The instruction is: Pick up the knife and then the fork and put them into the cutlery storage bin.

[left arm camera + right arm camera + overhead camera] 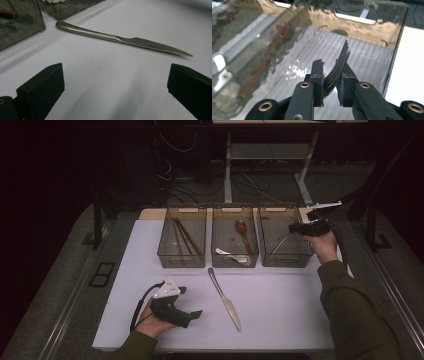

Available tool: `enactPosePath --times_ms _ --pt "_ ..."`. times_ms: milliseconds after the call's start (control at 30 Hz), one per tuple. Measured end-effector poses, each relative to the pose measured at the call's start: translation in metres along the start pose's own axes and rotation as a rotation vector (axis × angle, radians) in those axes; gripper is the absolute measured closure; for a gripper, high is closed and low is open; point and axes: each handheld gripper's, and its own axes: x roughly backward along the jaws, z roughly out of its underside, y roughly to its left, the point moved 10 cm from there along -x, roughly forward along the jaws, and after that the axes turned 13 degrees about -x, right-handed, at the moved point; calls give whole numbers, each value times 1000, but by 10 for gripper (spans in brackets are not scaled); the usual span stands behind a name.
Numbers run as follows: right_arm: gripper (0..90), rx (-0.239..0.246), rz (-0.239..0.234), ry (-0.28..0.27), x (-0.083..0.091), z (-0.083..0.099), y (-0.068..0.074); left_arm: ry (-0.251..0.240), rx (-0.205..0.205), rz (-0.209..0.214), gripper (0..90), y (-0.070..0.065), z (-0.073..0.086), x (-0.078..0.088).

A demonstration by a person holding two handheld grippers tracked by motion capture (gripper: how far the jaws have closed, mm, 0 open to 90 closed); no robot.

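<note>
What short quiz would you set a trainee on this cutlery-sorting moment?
1. True or false: the knife lies inside one of the bins.
2. In the high view, which bin holds the chopsticks? A left, B middle, C right.
3. Fill in: the thing between the jaws of the right gripper is a ____.
Key: 1 false, it lies on the table; 2 A, the left bin; 3 fork.

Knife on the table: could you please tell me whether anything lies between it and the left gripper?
Nothing visible does. Bare white table lies between the open left gripper and the knife; the bins stand beyond its handle end.
</note>
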Motion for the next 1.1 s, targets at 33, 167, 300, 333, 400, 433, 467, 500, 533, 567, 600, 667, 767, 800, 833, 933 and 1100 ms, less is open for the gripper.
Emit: enactPosePath --times_ms 33,167,300,333,400,433,467,500,533,567,600,667,767,800,833,933,1100 --pt "758 -1 2 3 -1 1 -2 0 -2 2 0 0 0 0" --pt "630 25 38 -7 1 -1 -6 -1 -3 5 0 -1 0 0" --pt "465 25 77 -40 6 -5 -12 -2 -4 5 0 0 0 0" --pt "433 27 90 -50 8 -6 -15 -2 -4 5 0 0 0 0" --pt "399 25 89 -75 12 -9 -16 -1 -6 4 0 -1 0 0" --pt "387 21 88 -86 15 -10 -16 0 -8 5 0 -1 0 0" --pt "380 21 80 -96 18 -11 -15 1 -8 6 0 -1 0 0" --pt "373 21 67 -103 21 -12 -13 2 -7 6 0 -1 0 0" --pt "365 22 55 -110 23 -12 -10 4 -8 7 0 -1 0 0" --pt "357 21 39 -117 26 -11 -7 4 -6 7 0 -1 0 -1" --pt "348 24 21 -122 29 -10 -3 5 -7 8 3 -1 0 -1" --pt "332 34 -6 -138 36 -9 3 6 -6 8 19 -1 0 -1" --pt "308 44 -43 -160 46 -3 14 9 -3 10 37 -1 0 0" --pt "298 48 -58 -160 50 0 18 11 -4 10 46 -1 0 0" --pt "291 55 -71 -161 53 3 21 13 -3 10 58 -1 0 0" --pt "264 76 -90 -152 60 14 31 25 5 5 107 -1 1 1" --pt "211 124 -86 -132 67 36 45 35 -4 19 196 -3 1 1"
